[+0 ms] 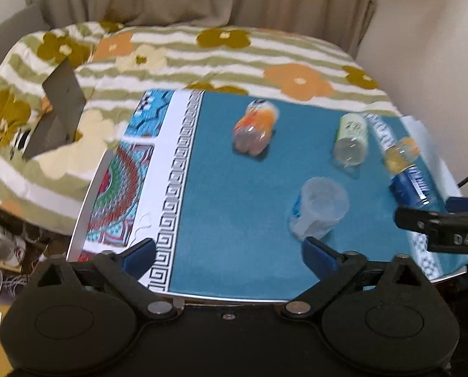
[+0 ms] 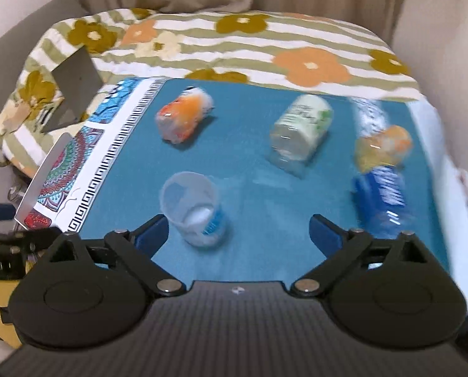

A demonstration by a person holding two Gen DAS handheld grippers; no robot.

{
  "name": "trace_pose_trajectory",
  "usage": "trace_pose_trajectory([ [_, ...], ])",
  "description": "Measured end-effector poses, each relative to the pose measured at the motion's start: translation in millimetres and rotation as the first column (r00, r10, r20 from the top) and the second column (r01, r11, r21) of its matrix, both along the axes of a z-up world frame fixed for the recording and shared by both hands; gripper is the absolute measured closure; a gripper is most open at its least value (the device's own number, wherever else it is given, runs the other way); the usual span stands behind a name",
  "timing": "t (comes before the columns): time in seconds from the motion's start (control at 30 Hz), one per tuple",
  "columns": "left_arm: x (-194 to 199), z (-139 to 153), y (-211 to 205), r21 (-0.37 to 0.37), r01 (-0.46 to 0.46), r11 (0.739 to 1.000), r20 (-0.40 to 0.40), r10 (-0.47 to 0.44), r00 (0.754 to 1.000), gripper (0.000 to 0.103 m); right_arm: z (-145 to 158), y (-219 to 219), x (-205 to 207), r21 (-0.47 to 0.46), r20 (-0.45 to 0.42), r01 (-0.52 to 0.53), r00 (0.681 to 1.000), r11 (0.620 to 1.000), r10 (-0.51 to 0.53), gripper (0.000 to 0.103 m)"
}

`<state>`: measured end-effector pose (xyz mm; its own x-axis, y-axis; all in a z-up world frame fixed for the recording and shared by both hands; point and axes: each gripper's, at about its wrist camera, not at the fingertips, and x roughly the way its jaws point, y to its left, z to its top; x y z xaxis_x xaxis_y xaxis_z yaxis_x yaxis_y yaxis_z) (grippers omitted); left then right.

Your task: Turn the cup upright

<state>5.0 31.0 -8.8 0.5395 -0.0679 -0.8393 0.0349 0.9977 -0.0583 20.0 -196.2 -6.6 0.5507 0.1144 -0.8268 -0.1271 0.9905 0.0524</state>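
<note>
A clear plastic cup (image 1: 320, 209) with a blue label stands on the teal mat, mouth upward; it also shows in the right wrist view (image 2: 193, 207). My left gripper (image 1: 229, 254) is open and empty, the cup just beyond its right finger (image 1: 318, 256). My right gripper (image 2: 238, 232) is open and empty, the cup just beyond its left finger (image 2: 152, 234). The right gripper's body shows at the right edge of the left wrist view (image 1: 444, 229).
On the mat (image 2: 249, 163) lie an orange bottle (image 2: 183, 116), a green-labelled clear bottle (image 2: 300, 130) and a blue-labelled bottle with orange drink (image 2: 381, 176). A flowered striped blanket (image 2: 234, 47) lies behind, with a grey box (image 2: 73, 91) at left. The table edge (image 1: 79, 216) is at left.
</note>
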Motion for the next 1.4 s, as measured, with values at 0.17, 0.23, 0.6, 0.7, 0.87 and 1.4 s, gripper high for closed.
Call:
trace_pose_trajectory([
  [0.17, -10, 12, -15, 0.004, 0.038, 0.999, 0.02, -0.038, 0.999, 0.0, 23, -25, -24, -0.035, -0.009, 0.073, 0.997, 0.997, -0.074, 0.0],
  [0.23, -14, 13, -21, 0.019, 0.053, 0.998, 0.023, -0.054, 0.998, 0.0, 25, -32, -32, -0.046, -0.024, 0.094, 0.995, 0.995, -0.095, 0.0],
  [0.6, -37, 7, -42, 0.071, 0.097, 0.993, 0.022, -0.099, 0.995, 0.0, 16, -46, -65, -0.034, -0.063, 0.135, 0.989, 0.99, -0.137, 0.0],
  [0.7, -39, 9, -44, 0.079, 0.096, 0.992, 0.025, -0.098, 0.995, 0.0, 16, -47, -68, -0.031, -0.063, 0.138, 0.988, 0.99, -0.14, 0.0],
  [0.87, -41, 10, -45, 0.081, 0.091, 0.993, 0.029, -0.094, 0.995, 0.0, 16, -50, -70, -0.03, -0.064, 0.144, 0.987, 0.989, -0.146, 0.0],
  [1.4, -39, 11, -48, 0.095, 0.099, 0.991, 0.034, -0.103, 0.994, 0.0, 18, -52, -71, -0.029, -0.06, 0.151, 0.986, 0.988, -0.152, 0.0],
])
